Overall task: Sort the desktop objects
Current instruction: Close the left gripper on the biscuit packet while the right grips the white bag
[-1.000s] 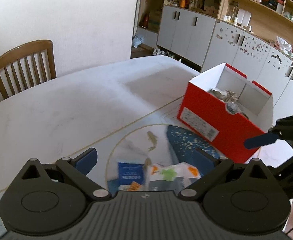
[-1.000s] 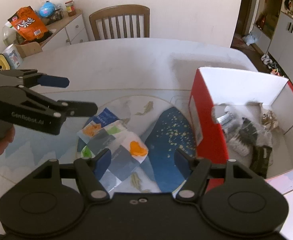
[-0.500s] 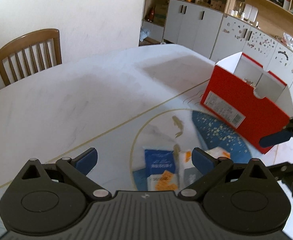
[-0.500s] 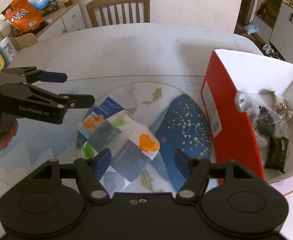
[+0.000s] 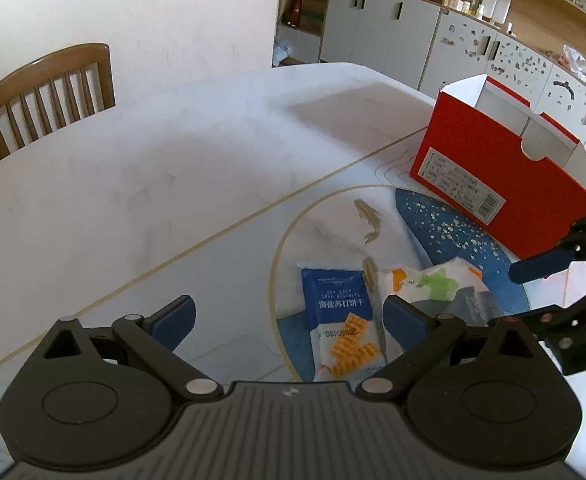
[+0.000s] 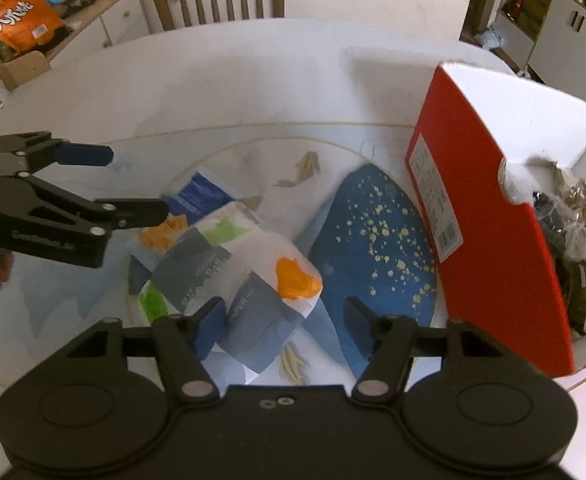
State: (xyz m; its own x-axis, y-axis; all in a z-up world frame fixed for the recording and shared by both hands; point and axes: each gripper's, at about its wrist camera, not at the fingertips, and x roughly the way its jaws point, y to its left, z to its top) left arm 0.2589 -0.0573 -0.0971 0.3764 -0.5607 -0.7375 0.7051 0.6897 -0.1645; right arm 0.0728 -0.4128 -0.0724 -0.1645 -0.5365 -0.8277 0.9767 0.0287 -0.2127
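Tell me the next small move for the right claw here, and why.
Probably lower the right claw onto the white packet and shut on it. Its jaws stand open with the packet's near end between them, nothing is held yet, and the red box beside it already holds sorted things. The left claw, also open, hovers by the blue packet.

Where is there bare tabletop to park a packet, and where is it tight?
Free: the white table between the chair and the gold line, and behind the red box. Crowded: the blue biscuit packet and white patterned bag overlap between both open hand-held grippers.
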